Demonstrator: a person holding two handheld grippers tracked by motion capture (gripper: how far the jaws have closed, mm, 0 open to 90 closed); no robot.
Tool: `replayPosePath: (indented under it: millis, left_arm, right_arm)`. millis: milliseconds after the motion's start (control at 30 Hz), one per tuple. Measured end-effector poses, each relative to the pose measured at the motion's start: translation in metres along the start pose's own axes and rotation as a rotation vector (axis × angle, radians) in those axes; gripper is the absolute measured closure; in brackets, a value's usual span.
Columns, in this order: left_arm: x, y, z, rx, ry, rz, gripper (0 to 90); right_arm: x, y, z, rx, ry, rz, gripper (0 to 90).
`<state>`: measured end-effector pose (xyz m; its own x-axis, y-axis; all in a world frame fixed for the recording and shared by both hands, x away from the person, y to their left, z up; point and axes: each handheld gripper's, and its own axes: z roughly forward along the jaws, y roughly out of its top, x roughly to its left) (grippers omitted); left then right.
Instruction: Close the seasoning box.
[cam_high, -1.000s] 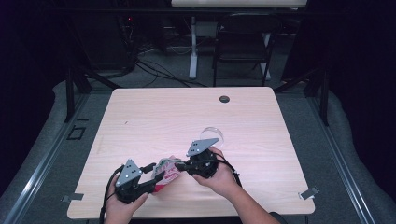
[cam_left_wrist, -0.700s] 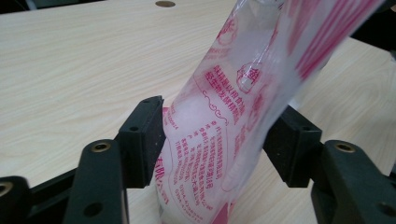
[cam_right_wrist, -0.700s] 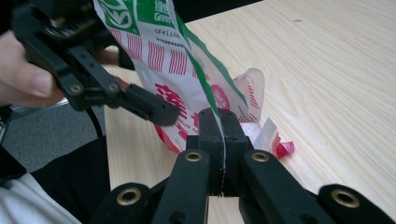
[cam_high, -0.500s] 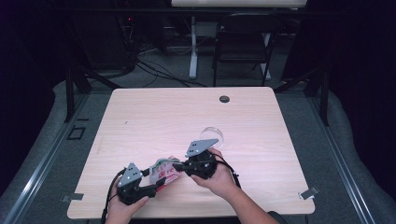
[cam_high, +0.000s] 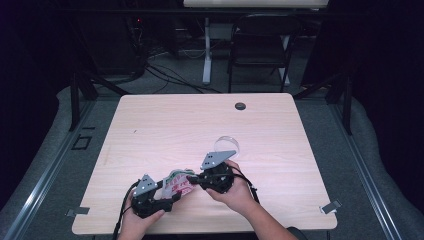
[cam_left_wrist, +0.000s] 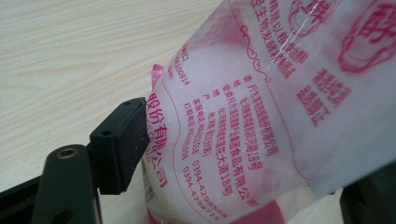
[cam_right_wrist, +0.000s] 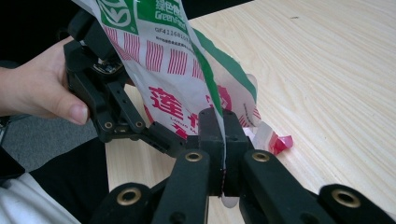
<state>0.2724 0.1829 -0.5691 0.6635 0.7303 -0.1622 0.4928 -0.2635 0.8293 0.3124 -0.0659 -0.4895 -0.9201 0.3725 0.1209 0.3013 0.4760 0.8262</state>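
**Q:** Why grab the bag with both tools instead of just one?

**A:** Because it's floppy plastic. My right gripper (cam_right_wrist: 223, 154) is pinched tight on one edge of the printed food bag (cam_right_wrist: 187, 79), jaws closed with the film sandwiched between them. My left gripper (cam_high: 167, 192) has the other side. In the left gripper view one black pad (cam_left_wrist: 122, 140) is pressed right against the bag (cam_left_wrist: 261, 107), but the other jaw is tucked behind the plastic, so I honestly can't tell how far that one is closed. My guess is that holding two edges keeps it stretched, so I can pull it open or tear it.

**Q:** And where's the bag sitting?

**A:** Between the two grippers, near my edge of the table (cam_high: 165, 125), raised off the wood as far as I can tell. There's a clear round dish (cam_high: 226, 146) just past my right hand (cam_high: 235, 192), not touching anything.
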Motion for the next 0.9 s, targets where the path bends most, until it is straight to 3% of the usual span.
replayPosePath:
  millis: [233,267,300,333,367,400,500,733,900]
  left_arm:
    - [0.0,-0.001,0.007,0.005,0.005,-0.016,21.0]
    - [0.001,-0.001,0.008,0.014,0.005,-0.012,19.6]
    - [0.002,-0.001,0.012,0.055,-0.006,-0.034,19.5]
    - [0.002,-0.001,0.012,0.055,-0.006,-0.034,18.7]
    - [0.003,-0.003,0.017,0.089,-0.016,-0.053,19.0]
    - [0.003,-0.003,0.017,0.089,-0.016,-0.053,19.1]
    - [0.002,-0.006,0.027,0.157,0.0,-0.027,20.1]
    - [0.0,-0.005,0.029,0.158,0.013,-0.014,21.7]
    - [-0.003,-0.004,0.031,0.169,0.054,0.025,25.9]
  right_arm:
    - [0.0,-0.003,-0.001,-0.007,-0.002,0.008,90.0]
    - [0.0,-0.003,-0.001,-0.008,0.001,0.011,90.0]
    - [0.0,-0.003,-0.001,-0.008,0.001,0.01,90.0]
    - [0.0,-0.003,-0.001,-0.008,0.001,0.01,90.0]
    - [0.0,-0.004,-0.001,-0.007,0.0,0.005,90.0]
    - [0.0,-0.004,-0.001,-0.007,0.0,0.005,90.0]
    - [0.002,-0.004,-0.001,-0.009,-0.003,0.008,90.0]
    - [0.001,-0.006,-0.003,-0.009,-0.012,0.013,90.0]
    - [0.001,-0.007,-0.004,-0.012,-0.017,0.015,90.0]
